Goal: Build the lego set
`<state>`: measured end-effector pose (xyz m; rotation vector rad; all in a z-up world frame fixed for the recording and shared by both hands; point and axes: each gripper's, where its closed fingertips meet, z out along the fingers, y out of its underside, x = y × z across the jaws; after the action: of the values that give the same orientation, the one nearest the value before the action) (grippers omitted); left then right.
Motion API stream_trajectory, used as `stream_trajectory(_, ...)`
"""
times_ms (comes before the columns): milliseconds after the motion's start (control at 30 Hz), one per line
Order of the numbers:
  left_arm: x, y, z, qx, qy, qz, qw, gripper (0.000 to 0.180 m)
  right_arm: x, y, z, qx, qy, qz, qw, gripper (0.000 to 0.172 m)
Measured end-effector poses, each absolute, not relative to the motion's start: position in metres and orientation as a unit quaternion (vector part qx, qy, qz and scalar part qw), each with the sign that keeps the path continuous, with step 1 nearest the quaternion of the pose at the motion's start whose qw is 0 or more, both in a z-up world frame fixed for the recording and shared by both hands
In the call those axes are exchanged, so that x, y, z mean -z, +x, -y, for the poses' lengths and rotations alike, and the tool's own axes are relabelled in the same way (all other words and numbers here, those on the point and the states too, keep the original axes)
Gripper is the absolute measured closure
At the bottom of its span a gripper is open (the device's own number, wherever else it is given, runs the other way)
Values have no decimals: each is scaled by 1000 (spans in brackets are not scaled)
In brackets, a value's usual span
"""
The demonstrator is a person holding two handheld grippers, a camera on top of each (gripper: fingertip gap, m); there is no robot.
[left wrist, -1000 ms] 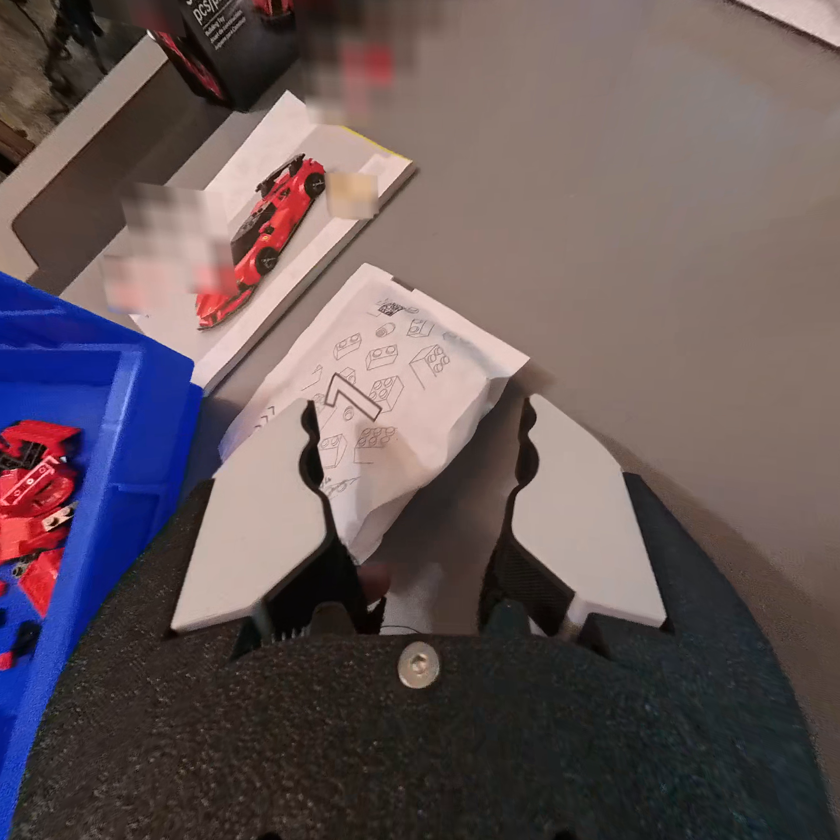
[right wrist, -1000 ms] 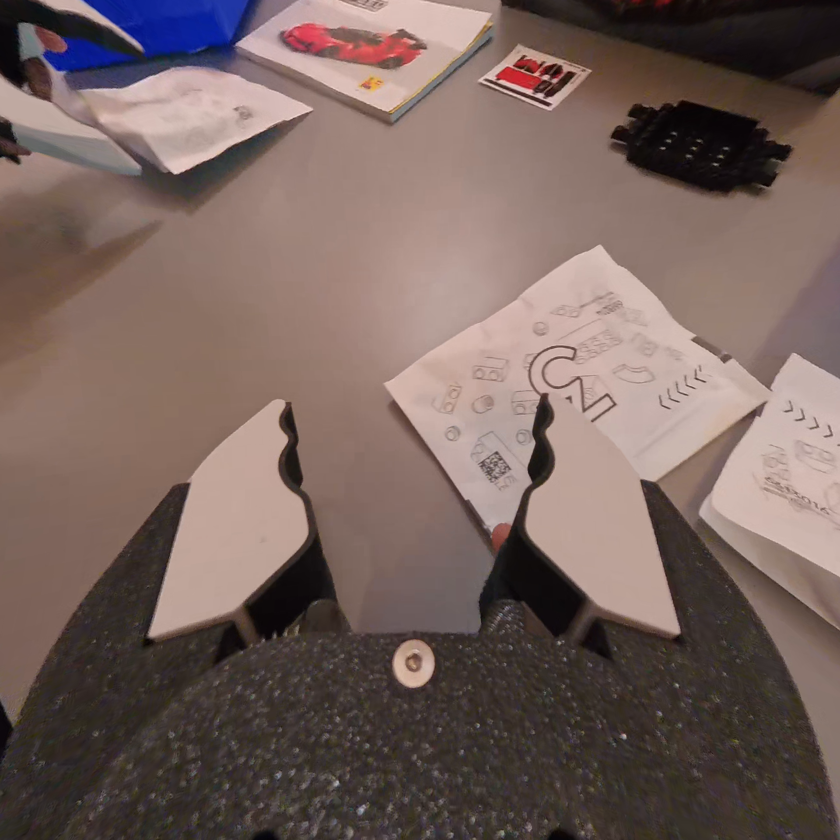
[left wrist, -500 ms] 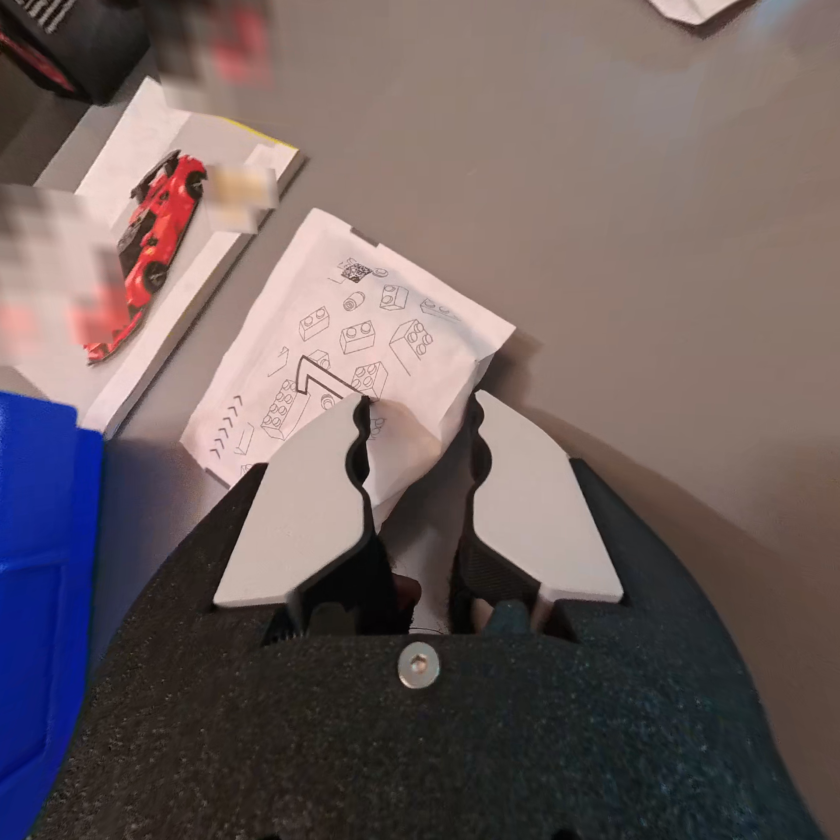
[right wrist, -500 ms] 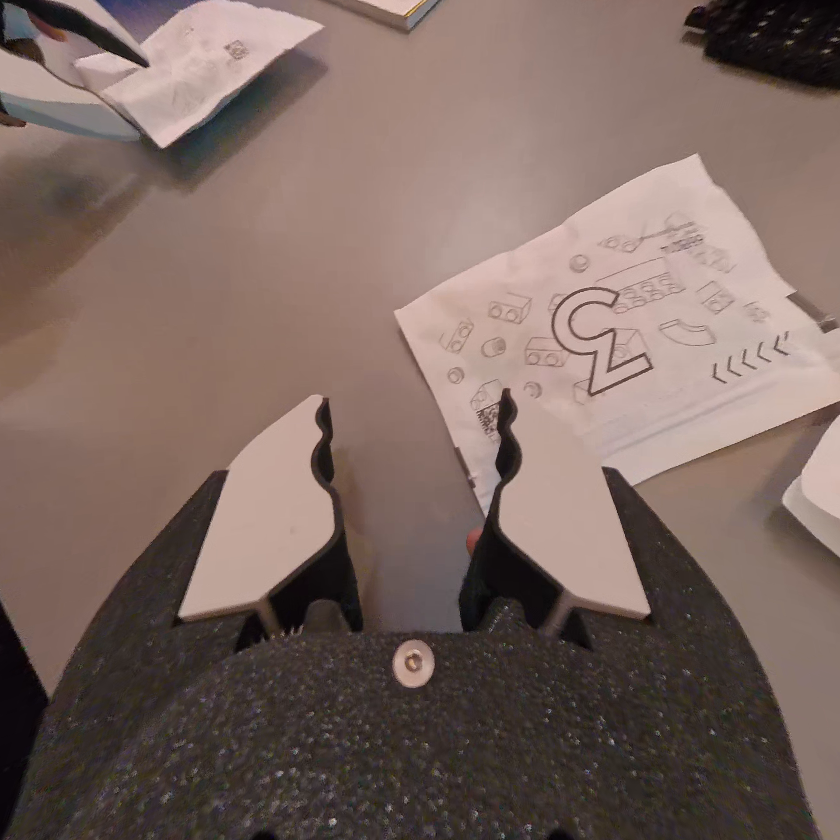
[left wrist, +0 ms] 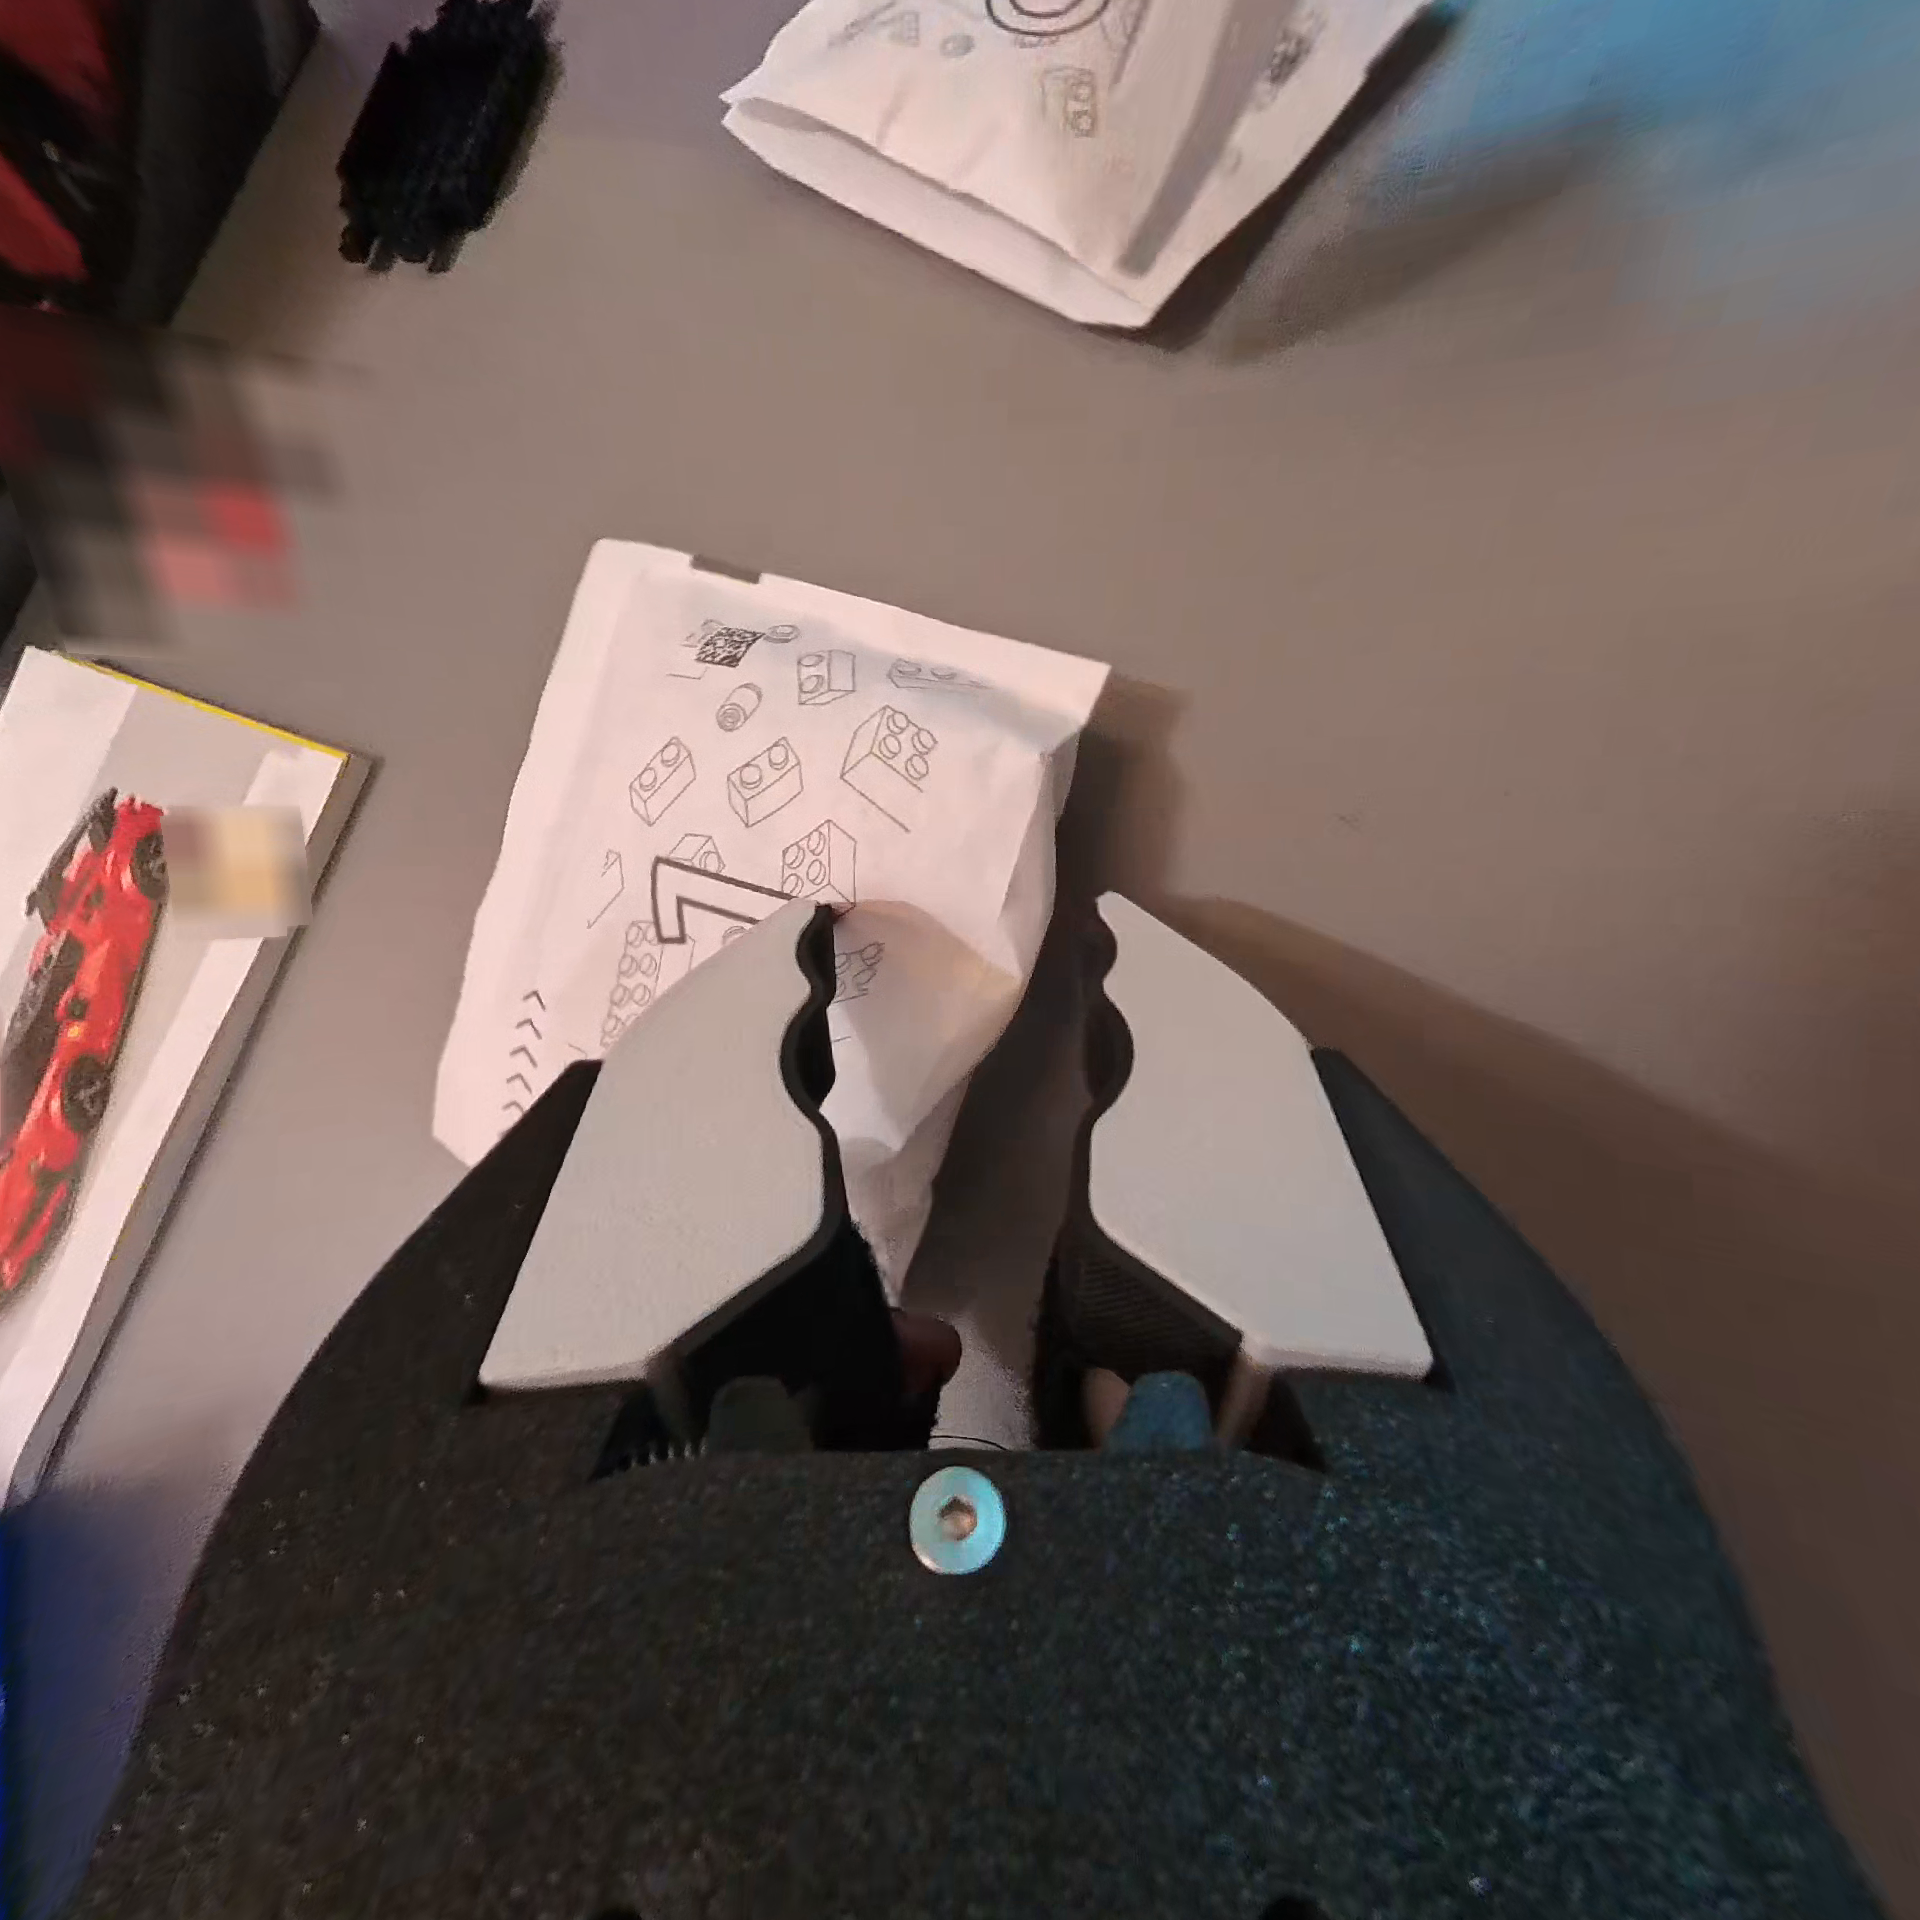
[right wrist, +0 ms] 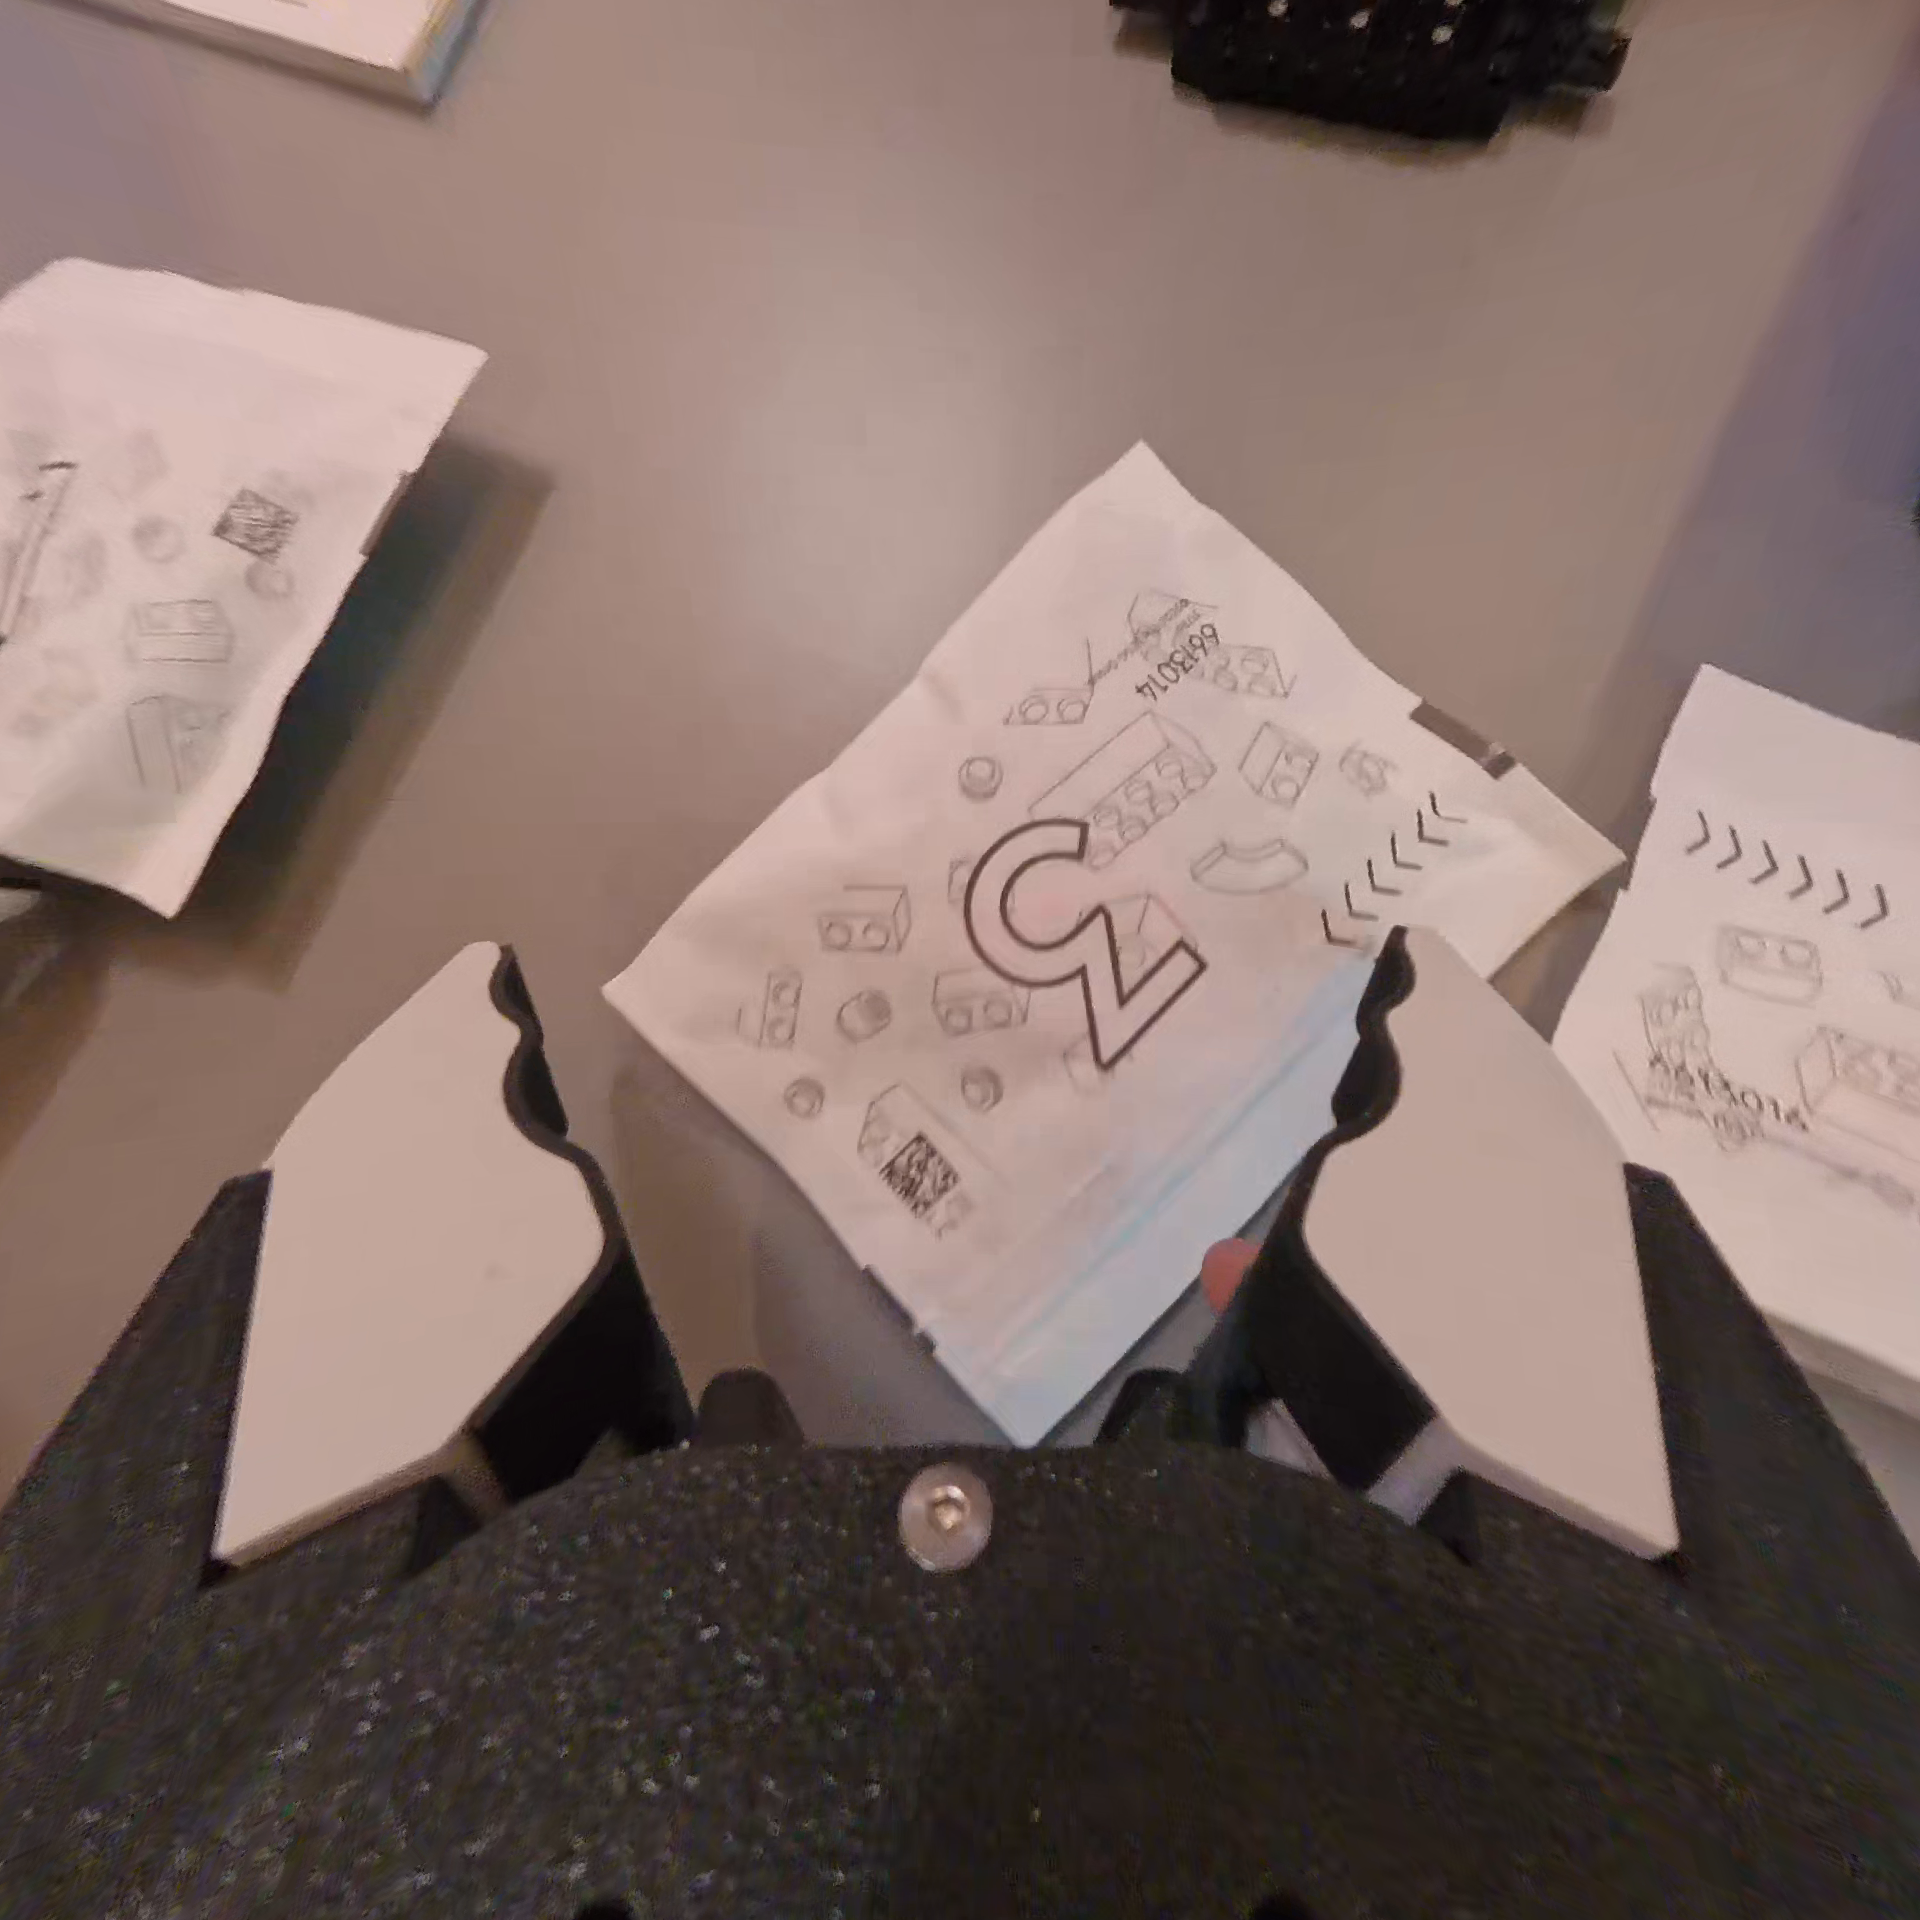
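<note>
The left gripper [left wrist: 961, 914] has narrowed onto a fold of a white paper bag [left wrist: 790, 727], while the right gripper [right wrist: 951, 945] has spread wide and empty over a second paper bag [right wrist: 1039, 831].

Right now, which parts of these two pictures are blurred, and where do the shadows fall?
Left wrist view: the edges smear, the black brick plate and far white paper bag are soft; the near white paper bag is sharp, its shadow on the right. Right wrist view: the left-hand white paper bag blurs, shadowed alongside.
</note>
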<state>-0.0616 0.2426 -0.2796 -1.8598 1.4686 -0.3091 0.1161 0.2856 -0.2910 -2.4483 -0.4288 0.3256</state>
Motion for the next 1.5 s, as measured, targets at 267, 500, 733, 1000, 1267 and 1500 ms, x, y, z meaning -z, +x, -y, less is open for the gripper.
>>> stream_trajectory(267, 278, -60, -237, 171, -730, -555, 361, 139, 303, 98, -267, -101, -881, 368, 280, 46)
stream_trajectory(500, 279, -67, -237, 186, -735, -552, 346, 142, 302, 73, -202, -149, -813, 487, 282, 46)
stream_trajectory(733, 281, -81, -236, 163, -734, -568, 334, 141, 298, 91, -159, -191, -765, 556, 263, 48)
stream_trajectory(1000, 275, -78, -236, 180, -737, -553, 346, 127, 234, 160, -228, -174, -815, 310, 459, 67)
stream_trajectory(1267, 245, -73, -232, 263, -716, -518, 387, 123, 261, 236, -271, -77, -880, 159, 440, 95)
stream_trajectory(1500, 233, -86, -239, 275, -723, -480, 414, 128, 238, 276, -312, -9, -845, 73, 530, 166)
